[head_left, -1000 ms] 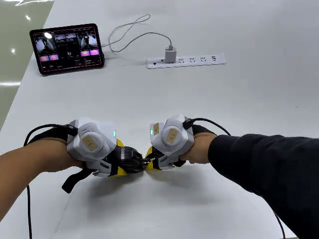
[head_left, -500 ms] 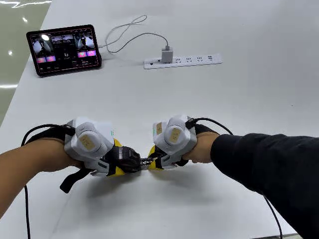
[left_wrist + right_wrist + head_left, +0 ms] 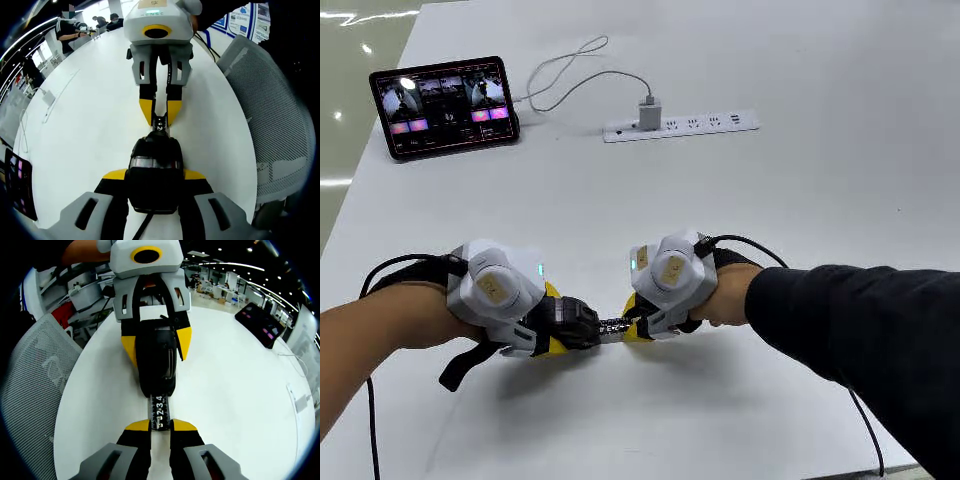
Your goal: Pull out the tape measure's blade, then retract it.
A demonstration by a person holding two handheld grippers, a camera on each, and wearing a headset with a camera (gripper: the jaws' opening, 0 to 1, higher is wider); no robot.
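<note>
Clamping the black tape measure (image 3: 155, 167) by its case, left hand-held gripper (image 3: 155, 176) closed with yellow pads pressed on both flanks, probably to anchor the body against the pull. Facing it from the right, pinching the tip of the blade (image 3: 160, 412) flat between the closed jaws of the right hand-held gripper (image 3: 160, 426), printed numerals readable just ahead of the pads. Gripped at the very end, presumably for a straight draw along the blade's own line.

Held low over the near part of the white surface (image 3: 800, 200), nose to nose, with just a short stretch of blade bridging the gap. Judged an early stage of the pull-out, retraction not yet begun.

Counting outward: two hand-held grippers, one tape measure, one blade. Far back on the left, one tablet (image 3: 445, 103) with a lit screen. To its right, one power strip (image 3: 705, 123) carrying one charger (image 3: 649, 111), with one white cable (image 3: 570, 65) looping back toward the tablet. Beside the surface, one grey mesh chair (image 3: 270, 125).
</note>
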